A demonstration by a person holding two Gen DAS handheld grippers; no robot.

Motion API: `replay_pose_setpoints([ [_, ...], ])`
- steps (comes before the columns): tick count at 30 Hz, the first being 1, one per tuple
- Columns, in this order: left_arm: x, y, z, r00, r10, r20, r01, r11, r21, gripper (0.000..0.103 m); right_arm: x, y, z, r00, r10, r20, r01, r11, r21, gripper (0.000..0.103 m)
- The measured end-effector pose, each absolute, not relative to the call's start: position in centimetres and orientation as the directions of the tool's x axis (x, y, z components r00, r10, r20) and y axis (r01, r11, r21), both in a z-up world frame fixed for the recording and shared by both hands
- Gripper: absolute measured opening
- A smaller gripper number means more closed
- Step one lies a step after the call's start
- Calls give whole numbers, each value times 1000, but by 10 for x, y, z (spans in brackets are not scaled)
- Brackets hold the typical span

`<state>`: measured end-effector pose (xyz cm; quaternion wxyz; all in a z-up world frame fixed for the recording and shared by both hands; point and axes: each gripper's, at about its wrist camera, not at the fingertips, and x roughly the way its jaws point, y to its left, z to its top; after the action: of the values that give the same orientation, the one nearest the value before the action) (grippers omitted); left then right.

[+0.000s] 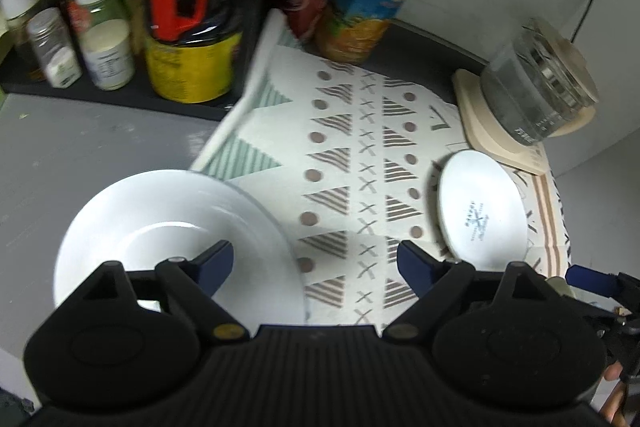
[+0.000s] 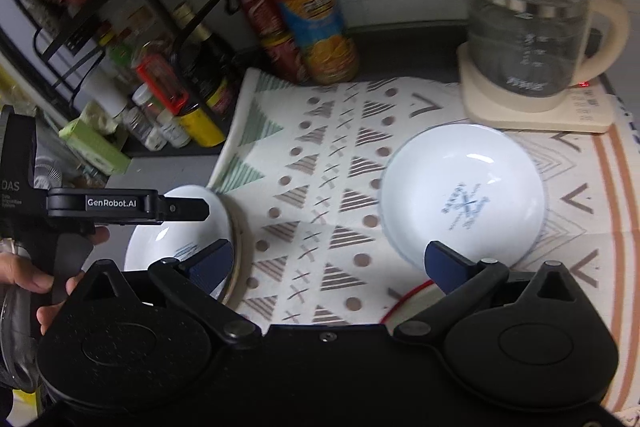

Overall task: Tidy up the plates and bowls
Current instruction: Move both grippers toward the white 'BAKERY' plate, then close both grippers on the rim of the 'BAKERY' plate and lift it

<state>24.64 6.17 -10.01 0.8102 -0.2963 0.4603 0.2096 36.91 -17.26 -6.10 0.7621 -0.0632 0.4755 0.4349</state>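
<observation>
White plate (image 1: pixel 176 227) under left gripper (image 1: pixel 316 259), bowl (image 2: pixel 464 191) ahead of right gripper (image 2: pixel 328 263), both spread, empty

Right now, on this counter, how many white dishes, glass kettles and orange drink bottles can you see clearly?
White dishes: 2
Glass kettle: 1
Orange drink bottle: 1
Total: 4

"GenRobot.AI" and "DAS" on the left gripper (image 2: pixel 120 205).
</observation>
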Motion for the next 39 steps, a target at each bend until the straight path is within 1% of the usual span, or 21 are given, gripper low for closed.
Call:
replay_pose_setpoints([
  [9,286,44,-101,499,27,-866,-565,768,-302,88,393,-202,-59,235,596,-768,-663,676,321,103],
  [19,327,27,-114,519,-30,-854,-530,773,-349,88,435,-236,-72,291,548,-784,-558,763,326,102],
  [22,337,24,-122,525,-58,-849,-525,764,-377,86,450,-244,-81,291,532,-795,-525,784,332,96],
  [26,350,21,-136,533,-97,-841,-525,741,-419,84,473,-249,-97,270,502,-822,-470,813,343,79],
  [27,353,21,-139,533,-101,-840,-529,735,-424,82,479,-249,-102,261,495,-829,-461,818,344,77],
  [28,356,20,-142,530,-104,-842,-535,730,-426,81,484,-248,-106,252,495,-831,-452,820,351,70],
  [29,359,20,-146,528,-110,-842,-538,724,-432,77,489,-248,-111,239,498,-834,-442,820,363,66],
  [31,364,20,-153,528,-124,-840,-546,708,-448,71,497,-246,-118,215,502,-838,-433,818,379,62],
  [33,369,21,-161,522,-141,-841,-555,693,-460,61,504,-242,-126,200,490,-849,-435,820,371,57],
  [37,376,21,-176,506,-149,-850,-577,674,-462,54,521,-239,-144,149,481,-864,-394,830,394,46],
  [39,378,22,-185,496,-164,-853,-591,656,-470,48,528,-236,-153,128,470,-874,-384,836,393,45],
])
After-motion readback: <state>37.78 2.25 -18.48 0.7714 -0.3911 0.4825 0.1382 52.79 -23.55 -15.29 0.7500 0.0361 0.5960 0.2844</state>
